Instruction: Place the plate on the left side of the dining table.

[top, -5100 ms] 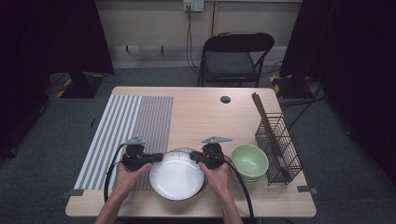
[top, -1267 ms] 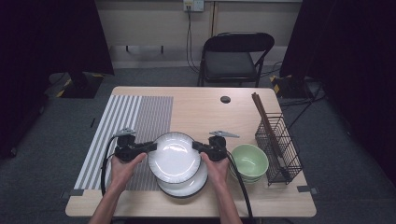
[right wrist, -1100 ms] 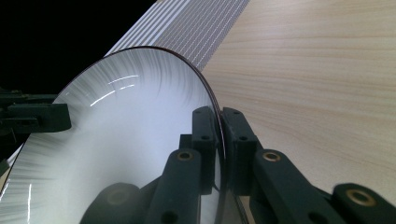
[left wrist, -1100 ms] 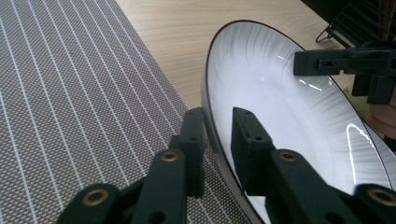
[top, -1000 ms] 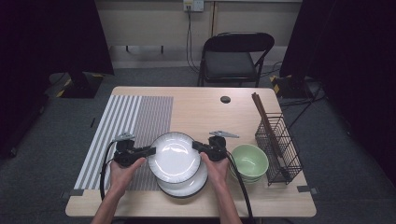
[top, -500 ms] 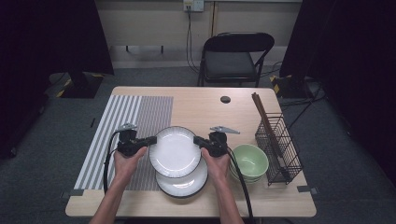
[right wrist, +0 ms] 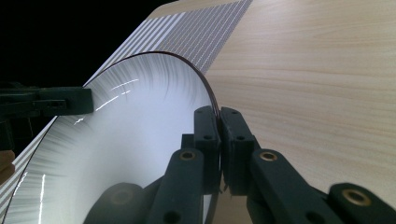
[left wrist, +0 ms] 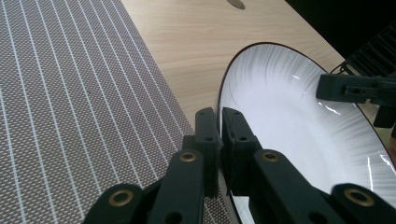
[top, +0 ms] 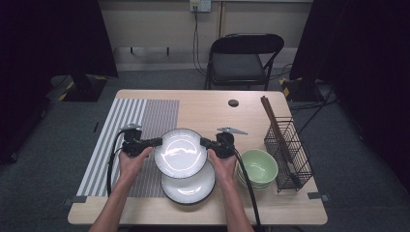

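A white plate with a dark rim hangs tilted above the table, held by its two opposite edges. My left gripper is shut on its left rim, and my right gripper is shut on its right rim. In the left gripper view the jaws of the left gripper pinch the edge of the plate. In the right gripper view the right gripper pinches the rim of the plate the same way. A second matching plate lies on the table below, partly covered by the raised one.
Stacked green bowls sit right of the plates, beside a black wire rack with dark chopsticks. A striped grey mat covers the table's left part. A small black disc lies near the far edge, before a chair.
The upper plate has been lifted off the lower one and carried a little away from the person with both grippers on it, so more of the lower plate shows.
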A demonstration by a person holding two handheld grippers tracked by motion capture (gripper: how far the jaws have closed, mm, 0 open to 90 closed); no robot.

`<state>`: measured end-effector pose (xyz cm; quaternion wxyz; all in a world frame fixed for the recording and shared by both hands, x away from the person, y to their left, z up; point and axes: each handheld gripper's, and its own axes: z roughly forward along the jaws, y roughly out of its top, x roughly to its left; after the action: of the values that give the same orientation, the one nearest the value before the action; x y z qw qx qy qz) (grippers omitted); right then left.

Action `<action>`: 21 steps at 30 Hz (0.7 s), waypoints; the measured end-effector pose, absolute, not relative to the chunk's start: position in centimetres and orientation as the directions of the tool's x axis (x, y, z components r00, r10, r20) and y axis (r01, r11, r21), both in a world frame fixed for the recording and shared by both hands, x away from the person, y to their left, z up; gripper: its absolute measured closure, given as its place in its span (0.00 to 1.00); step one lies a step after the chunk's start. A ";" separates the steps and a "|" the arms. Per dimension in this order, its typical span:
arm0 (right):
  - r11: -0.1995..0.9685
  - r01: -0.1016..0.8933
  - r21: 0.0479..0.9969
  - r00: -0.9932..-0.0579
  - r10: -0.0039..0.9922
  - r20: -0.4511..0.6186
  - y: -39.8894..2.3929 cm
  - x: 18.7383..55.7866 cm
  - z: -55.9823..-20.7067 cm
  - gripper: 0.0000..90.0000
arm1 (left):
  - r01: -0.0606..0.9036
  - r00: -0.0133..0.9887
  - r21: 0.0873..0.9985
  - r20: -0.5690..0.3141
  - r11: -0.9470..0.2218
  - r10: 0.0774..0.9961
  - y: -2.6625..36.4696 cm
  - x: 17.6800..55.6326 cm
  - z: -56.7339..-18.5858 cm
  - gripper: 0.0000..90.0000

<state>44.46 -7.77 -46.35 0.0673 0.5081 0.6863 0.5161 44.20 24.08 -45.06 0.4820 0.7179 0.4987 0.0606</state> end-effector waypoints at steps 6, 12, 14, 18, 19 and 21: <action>-0.050 0.631 0.774 -0.471 0.769 0.434 -7.7 44.5 -46.4 0.96 | 0.658 0.489 0.753 -0.390 -0.035 0.780 24.4 43.3 -44.8 0.89; -0.044 0.628 0.777 -0.474 0.770 0.427 -7.6 44.5 -46.3 0.96 | 0.649 0.508 0.760 -0.399 -0.034 0.763 25.4 41.8 -44.4 0.84; -0.042 0.627 0.778 -0.476 0.770 0.425 -7.6 44.5 -46.3 0.96 | 0.658 0.504 0.751 -0.394 -0.047 0.769 25.4 41.3 -44.5 0.83; -0.040 0.623 0.781 -0.476 0.772 0.420 -7.6 44.4 -46.3 0.96 | 0.664 0.502 0.745 -0.379 -0.065 0.777 25.3 40.6 -44.7 0.83; -0.040 0.623 0.781 -0.477 0.773 0.419 -7.6 44.4 -46.3 0.96 | 0.664 0.505 0.744 -0.378 -0.069 0.776 25.3 40.6 -44.8 0.84; -0.041 0.622 0.782 -0.477 0.773 0.420 -7.6 44.4 -46.3 0.96 | 0.669 0.500 0.742 -0.403 -0.045 0.766 25.4 40.6 -45.3 0.83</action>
<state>44.41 -7.63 -46.29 0.0732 0.5063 0.6886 0.5140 40.58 25.43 -45.32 0.4795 0.7212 0.4974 0.0510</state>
